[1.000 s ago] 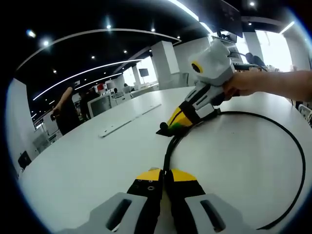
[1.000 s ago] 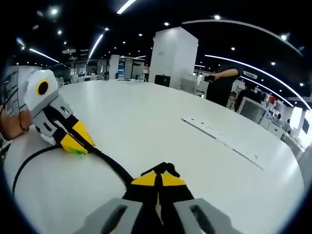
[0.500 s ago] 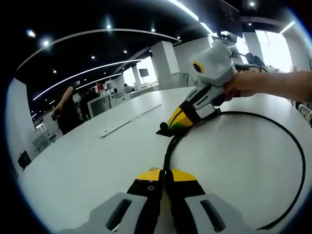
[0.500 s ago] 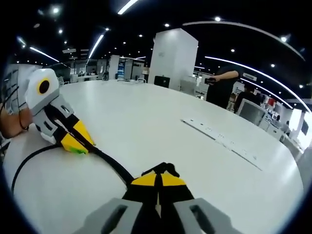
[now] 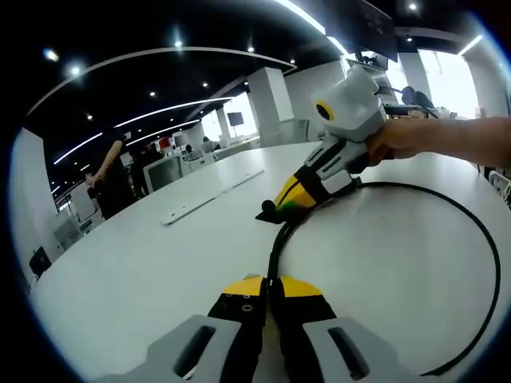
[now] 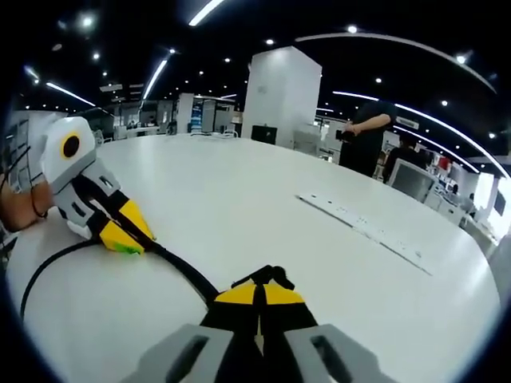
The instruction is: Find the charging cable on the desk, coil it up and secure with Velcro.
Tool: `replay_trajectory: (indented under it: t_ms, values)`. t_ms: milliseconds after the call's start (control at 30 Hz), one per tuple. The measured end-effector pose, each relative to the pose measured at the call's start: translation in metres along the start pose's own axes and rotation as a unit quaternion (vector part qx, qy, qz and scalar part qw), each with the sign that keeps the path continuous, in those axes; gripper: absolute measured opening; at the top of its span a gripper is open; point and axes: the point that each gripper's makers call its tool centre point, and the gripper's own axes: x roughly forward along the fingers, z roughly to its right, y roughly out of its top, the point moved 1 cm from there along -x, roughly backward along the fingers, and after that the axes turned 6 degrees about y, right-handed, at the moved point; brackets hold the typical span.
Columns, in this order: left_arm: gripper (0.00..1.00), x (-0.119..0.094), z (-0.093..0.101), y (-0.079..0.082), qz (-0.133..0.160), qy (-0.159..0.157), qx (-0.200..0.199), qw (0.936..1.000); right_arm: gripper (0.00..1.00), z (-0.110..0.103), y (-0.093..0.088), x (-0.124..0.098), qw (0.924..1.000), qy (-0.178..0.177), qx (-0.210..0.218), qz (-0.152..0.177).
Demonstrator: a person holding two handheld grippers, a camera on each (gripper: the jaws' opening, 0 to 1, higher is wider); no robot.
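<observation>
Nothing has moved: both tongs, left and right, stay clamped on the thin black charging cable, looping toward three o'clock across the white round surface, ready for coiling.

cable: loop runs off frame edge | strip on desk: too small to identify

Open-plan office: white desks, monitors, strip ceiling lights.

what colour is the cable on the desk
Black; the cable shows best in the left gripper view, looping across the white desk.
</observation>
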Motion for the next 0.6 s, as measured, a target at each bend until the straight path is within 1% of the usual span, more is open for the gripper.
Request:
replay_trajectory:
  t_ms: [333,400,533,600]
  values:
    - [0.06,-0.0003,0.0005,-0.0002,0.002,0.0,-0.001,1.0,0.03,0.0001,-0.0012,-0.0021,0.9992,-0.011,0.03,0.025]
    - [0.06,-0.0001,0.0003,-0.0001,0.002,0.0,-0.002,1.0,0.03,0.0009,-0.0016,-0.0025,0.9985,-0.012,0.043,0.032]
    - [0.06,-0.0001,0.0005,0.0003,0.003,0.0,-0.002,1.0,0.03,0.0005,-0.0012,-0.0033,0.998,-0.015,0.047,0.04]
    - [0.06,-0.0006,0.0005,0.0003,0.003,0.0,-0.003,1.0,0.03,0.0004,-0.0007,-0.0032,0.9983,-0.018,0.04,0.039]
